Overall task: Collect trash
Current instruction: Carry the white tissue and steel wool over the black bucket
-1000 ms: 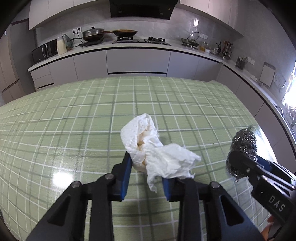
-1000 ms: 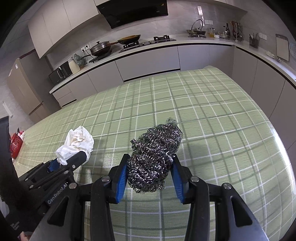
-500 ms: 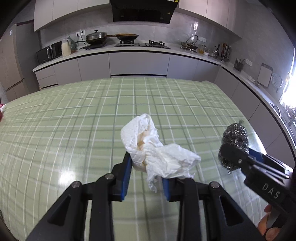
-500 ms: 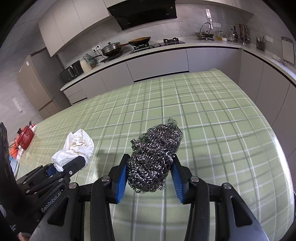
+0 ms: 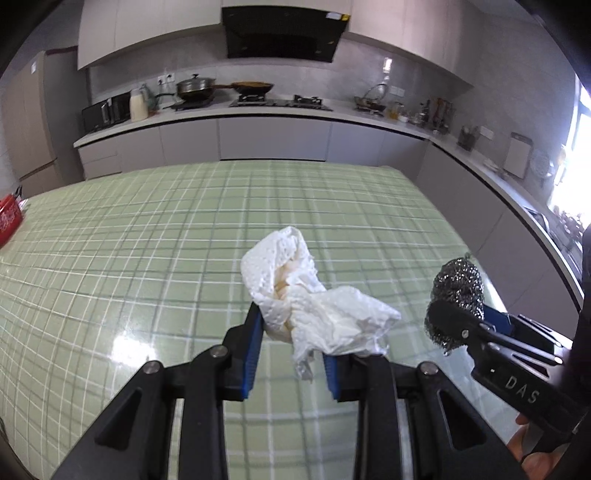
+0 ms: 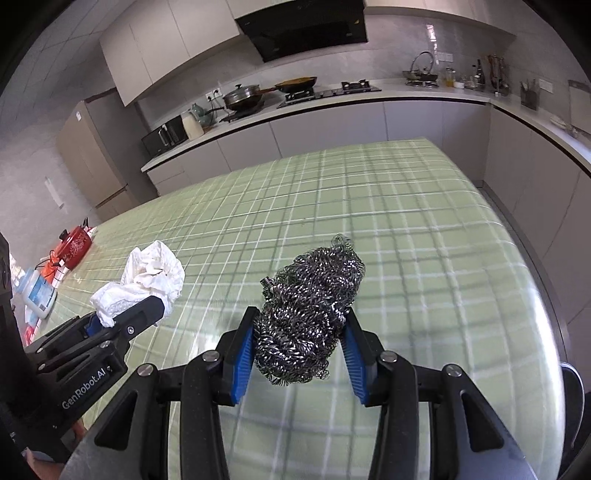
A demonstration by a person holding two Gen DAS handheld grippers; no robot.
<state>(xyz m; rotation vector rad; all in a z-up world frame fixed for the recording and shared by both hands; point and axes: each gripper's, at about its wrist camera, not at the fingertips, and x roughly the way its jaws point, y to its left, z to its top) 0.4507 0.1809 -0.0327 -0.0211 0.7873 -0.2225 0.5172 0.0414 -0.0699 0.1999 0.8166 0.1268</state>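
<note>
Kitchen cabinets and a dark range hood (image 5: pixel 282 35) fill the background, with a pot and pan on the stove along the far counter, and up front a wide bench (image 5: pixel 147 240) under a glossy green plaid cloth takes most of both views. Over at its left end sits a red pot (image 6: pixel 75 245) and just beside it a white-and-blue bottle (image 6: pixel 37 293). Now the two claws, side by side above the cloth and both loaded! The left claw (image 5: pixel 291 345) has its blue pads pressed in on a crumpled white paper towel (image 5: pixel 310 299), which bulges up and forward and droops over the right finger; it is held clear of the cloth. To its right, the right claw (image 6: pixel 301 345) is clamped on a steel wool scrubber (image 6: pixel 308 314), a tangled silver coil squeezed between the blue pads and poking out ahead of them, also lifted off the bench. From the right wrist view the paper towel (image 6: pixel 147 275) shows at the left, sticking out of the other claw's tip.
</note>
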